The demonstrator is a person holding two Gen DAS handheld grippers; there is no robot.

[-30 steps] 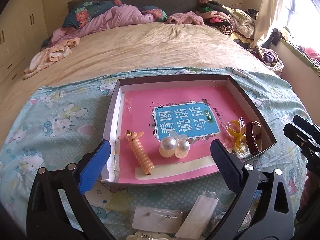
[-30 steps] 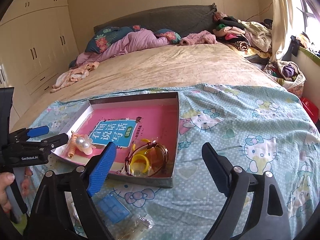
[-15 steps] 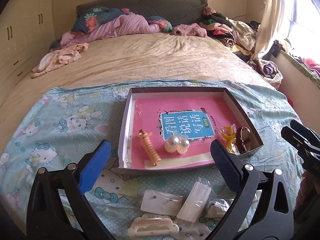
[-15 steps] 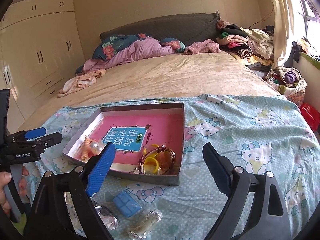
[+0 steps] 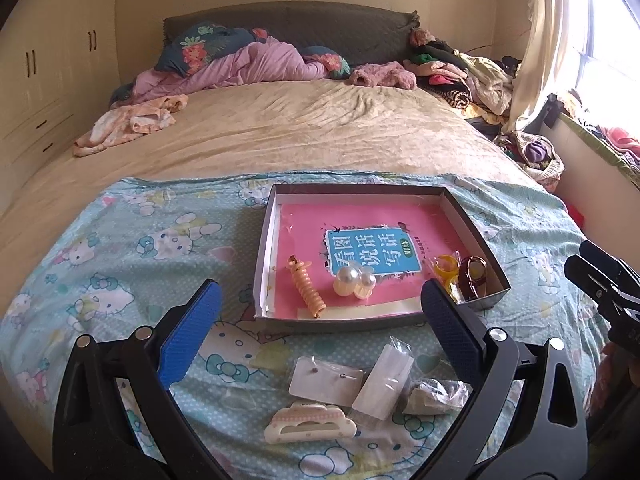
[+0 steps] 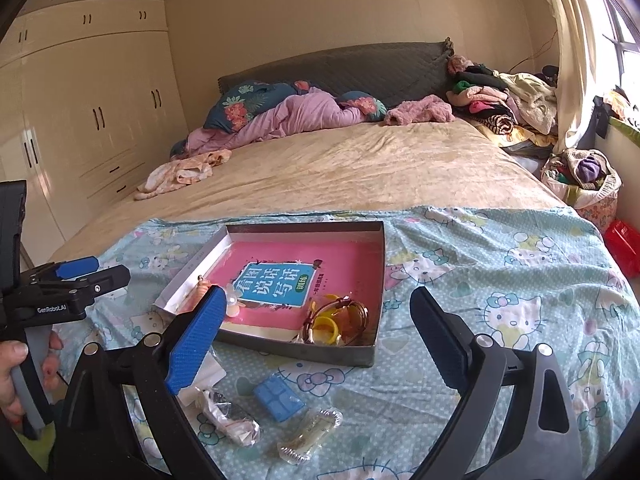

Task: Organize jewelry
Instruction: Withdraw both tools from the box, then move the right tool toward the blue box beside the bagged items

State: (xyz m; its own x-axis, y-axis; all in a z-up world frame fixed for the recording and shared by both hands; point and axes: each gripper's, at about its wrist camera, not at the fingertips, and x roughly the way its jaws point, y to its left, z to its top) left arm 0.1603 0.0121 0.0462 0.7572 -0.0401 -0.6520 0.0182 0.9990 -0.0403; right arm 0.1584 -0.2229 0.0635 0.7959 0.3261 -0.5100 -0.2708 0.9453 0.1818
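A shallow grey box (image 5: 266,240) (image 6: 340,354) with a pink book in it lies on the Hello Kitty sheet. Inside are an orange spiral hair tie (image 5: 307,295), a pearl hair piece (image 5: 354,282), yellow rings (image 5: 445,266) (image 6: 325,328) and a brown bangle (image 5: 474,278) (image 6: 352,312). In front of the box lie a cream hair claw (image 5: 310,426), an earring card (image 5: 326,378), clear bags (image 5: 386,384) (image 6: 230,416), a blue clip (image 6: 279,396) and a bagged chain (image 6: 310,434). My left gripper (image 5: 320,336) and right gripper (image 6: 316,340) are open, empty, held back from the box.
The rest of the bed (image 5: 320,136) stretches behind, with a pink quilt (image 5: 256,68) and clothes piled at the headboard. Wardrobes (image 6: 88,120) stand left. A laundry bag (image 6: 584,184) and a window are at the right.
Both grippers have pulled back and up from the box, so it looks smaller and the loose items in front of it have come into view. Both stay open.
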